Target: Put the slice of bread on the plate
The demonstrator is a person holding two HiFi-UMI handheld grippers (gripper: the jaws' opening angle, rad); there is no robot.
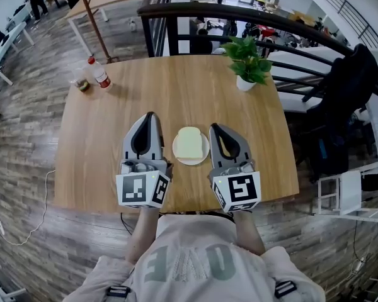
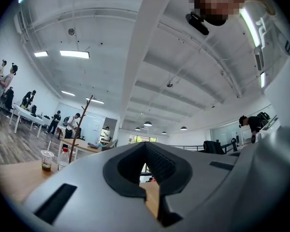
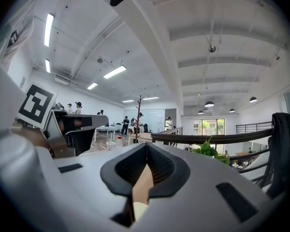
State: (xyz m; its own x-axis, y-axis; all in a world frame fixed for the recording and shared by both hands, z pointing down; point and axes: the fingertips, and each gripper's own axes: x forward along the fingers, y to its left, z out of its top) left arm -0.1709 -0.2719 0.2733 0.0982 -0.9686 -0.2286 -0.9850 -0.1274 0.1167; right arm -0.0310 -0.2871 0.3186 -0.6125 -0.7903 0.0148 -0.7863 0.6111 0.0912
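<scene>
1. The slice of bread is seen lying flat on the plate, a small white round one, near the front middle of the wooden table.
2. The left gripper is held just beside the plate on its left. Its jaws are pressed together at the tips, and nothing is caught between them (its own view shows only table wood through the slot below the tips).
3. The right gripper is held just beside the plate on its right. Its jaws are likewise closed and nothing is held in them.
4. Neither gripper is seen touching the bread, which lies between the two.
5. A potted plant is stood at the far right of the table.
6. A bottle with a red cap and a clear cup are placed close together at the far left, well apart from the plate.
</scene>
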